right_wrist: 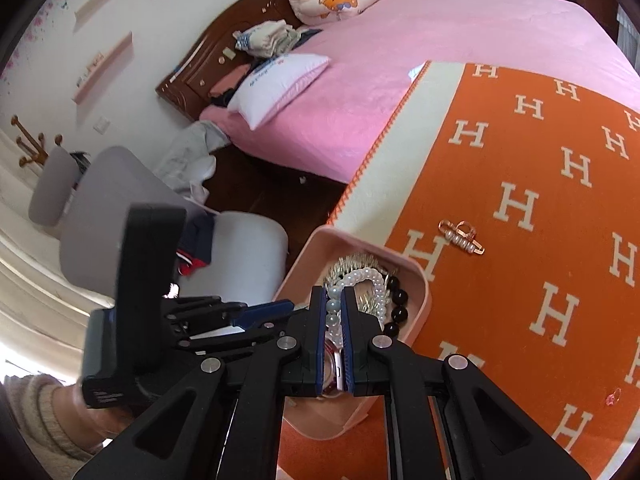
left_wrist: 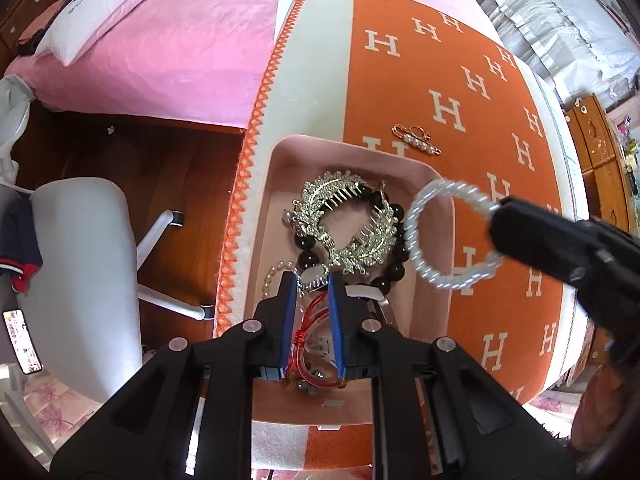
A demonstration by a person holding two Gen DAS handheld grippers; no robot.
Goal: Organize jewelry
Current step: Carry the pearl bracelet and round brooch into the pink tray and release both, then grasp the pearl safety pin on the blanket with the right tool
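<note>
A pink tray (left_wrist: 280,152) on the orange H-patterned blanket (left_wrist: 500,128) holds a silver leaf hair comb (left_wrist: 348,216), a black bead bracelet (left_wrist: 394,274), pearls and red jewelry. My left gripper (left_wrist: 312,284) hovers low over the tray, jaws partly open around a red wire piece (left_wrist: 310,320), not clearly pinching it. My right gripper (right_wrist: 335,300) is shut on a white pearl bangle (left_wrist: 448,236) and holds it over the tray's right rim (right_wrist: 420,276). A pearl hair clip (left_wrist: 418,140) lies on the blanket beyond the tray; it also shows in the right wrist view (right_wrist: 464,236).
A small pink ring (right_wrist: 614,396) lies on the blanket at the right. A pink bed (left_wrist: 180,52) with a white pillow (left_wrist: 100,12) is behind. A grey office chair (left_wrist: 80,260) stands on the wooden floor left of the table.
</note>
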